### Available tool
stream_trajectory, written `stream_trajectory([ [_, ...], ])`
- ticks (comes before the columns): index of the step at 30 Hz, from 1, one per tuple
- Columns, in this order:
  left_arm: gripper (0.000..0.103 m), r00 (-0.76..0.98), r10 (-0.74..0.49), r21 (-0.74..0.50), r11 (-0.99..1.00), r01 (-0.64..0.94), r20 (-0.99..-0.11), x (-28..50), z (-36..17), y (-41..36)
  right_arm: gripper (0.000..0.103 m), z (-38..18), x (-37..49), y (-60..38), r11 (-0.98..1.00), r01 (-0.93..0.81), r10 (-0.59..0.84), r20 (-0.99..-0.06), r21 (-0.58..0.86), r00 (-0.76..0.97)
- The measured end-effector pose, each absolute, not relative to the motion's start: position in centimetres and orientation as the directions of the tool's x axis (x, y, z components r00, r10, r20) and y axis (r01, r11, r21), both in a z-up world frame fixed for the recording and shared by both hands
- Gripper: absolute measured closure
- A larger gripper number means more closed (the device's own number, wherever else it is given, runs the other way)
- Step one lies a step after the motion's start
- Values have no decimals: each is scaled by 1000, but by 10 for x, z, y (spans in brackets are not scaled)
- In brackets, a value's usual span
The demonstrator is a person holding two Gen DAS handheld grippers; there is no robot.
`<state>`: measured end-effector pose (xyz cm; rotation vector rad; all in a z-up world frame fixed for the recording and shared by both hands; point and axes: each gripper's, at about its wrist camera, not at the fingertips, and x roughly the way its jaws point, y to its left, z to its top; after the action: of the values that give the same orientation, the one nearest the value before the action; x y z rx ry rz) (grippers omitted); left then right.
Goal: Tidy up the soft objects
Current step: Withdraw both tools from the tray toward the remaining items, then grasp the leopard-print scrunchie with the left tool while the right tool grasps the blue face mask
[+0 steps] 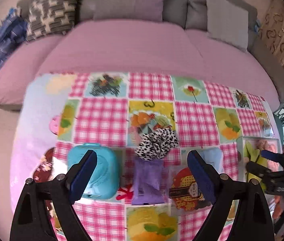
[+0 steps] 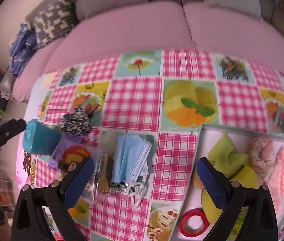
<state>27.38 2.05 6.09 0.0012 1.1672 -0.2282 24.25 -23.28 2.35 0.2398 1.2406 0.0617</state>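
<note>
My left gripper [image 1: 142,172] stands open over the table, a purple packet [image 1: 147,180] between its fingers and a black-and-white spotted scrunchie [image 1: 156,143] just beyond. A teal soft case [image 1: 99,172] lies behind its left finger. My right gripper [image 2: 145,177] is open and empty above a folded blue face mask [image 2: 130,158]. To its right a white tray [image 2: 202,136] holds a green cloth [image 2: 228,156], a pink plush [image 2: 262,156], a pink wavy cloth [image 2: 282,172] and a red tape ring [image 2: 194,223]. The scrunchie [image 2: 75,121], teal case [image 2: 39,138] and purple packet [image 2: 63,150] lie at left.
A pink checked tablecloth [image 1: 101,118] with food pictures covers the table. Behind it stands a sofa with a pink cover [image 1: 125,48], grey cushions [image 1: 129,0] and a patterned pillow [image 1: 51,14]. Blue cloth [image 1: 3,40] is heaped on the sofa's left. The right gripper [image 1: 272,168] shows at the right edge.
</note>
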Motion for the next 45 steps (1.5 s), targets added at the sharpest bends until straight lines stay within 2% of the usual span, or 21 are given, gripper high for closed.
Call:
stream_trajectory([
  [2, 12, 308, -210, -166, 973, 163, -928, 286, 50, 18, 0, 11, 253, -232, 970, 103, 186, -942, 222, 279],
  [6, 13, 274, -146, -102, 980, 169, -951, 303, 35, 5, 0, -11, 270, -224, 968, 116, 198, -959, 224, 202],
  [10, 13, 195, -176, -151, 979, 137, -965, 322, 14, -2, 0, -28, 282, -219, 963, 143, 206, -965, 229, 163],
  [18, 13, 113, -149, -137, 984, 111, -982, 336, -20, -19, 1, -51, 296, -214, 968, 154, 181, -978, 196, 107],
  [26, 14, 71, -75, -68, 992, 103, -995, 344, -42, -31, 2, -69, 301, -222, 971, 167, 162, -985, 169, 58],
  [29, 17, 82, -57, -49, 994, 98, -995, 342, -42, -30, 2, -70, 303, -227, 973, 177, 140, -989, 145, 45],
  [33, 24, 75, -72, -63, 991, 116, -995, 348, -45, -36, 8, -76, 303, -228, 972, 188, 139, -990, 143, 31],
  [36, 25, 62, -71, -63, 991, 122, -996, 347, -51, -39, 14, -76, 303, -229, 972, 186, 137, -990, 141, 31],
  [38, 30, 54, -77, -70, 991, 112, -996, 349, -55, -40, 19, -76, 302, -229, 975, 175, 135, -990, 139, 37],
  [41, 35, 53, -79, -73, 992, 106, -995, 351, -58, -38, 29, -72, 299, -227, 977, 153, 144, -988, 150, 51],
  [43, 41, 57, -81, -74, 991, 107, -995, 352, -58, -37, 41, -71, 297, -226, 974, 149, 163, -985, 170, 57],
  [45, 47, 59, -79, -72, 991, 109, -995, 348, -57, -35, 48, -70, 296, -227, 972, 147, 177, -982, 184, 63],
])
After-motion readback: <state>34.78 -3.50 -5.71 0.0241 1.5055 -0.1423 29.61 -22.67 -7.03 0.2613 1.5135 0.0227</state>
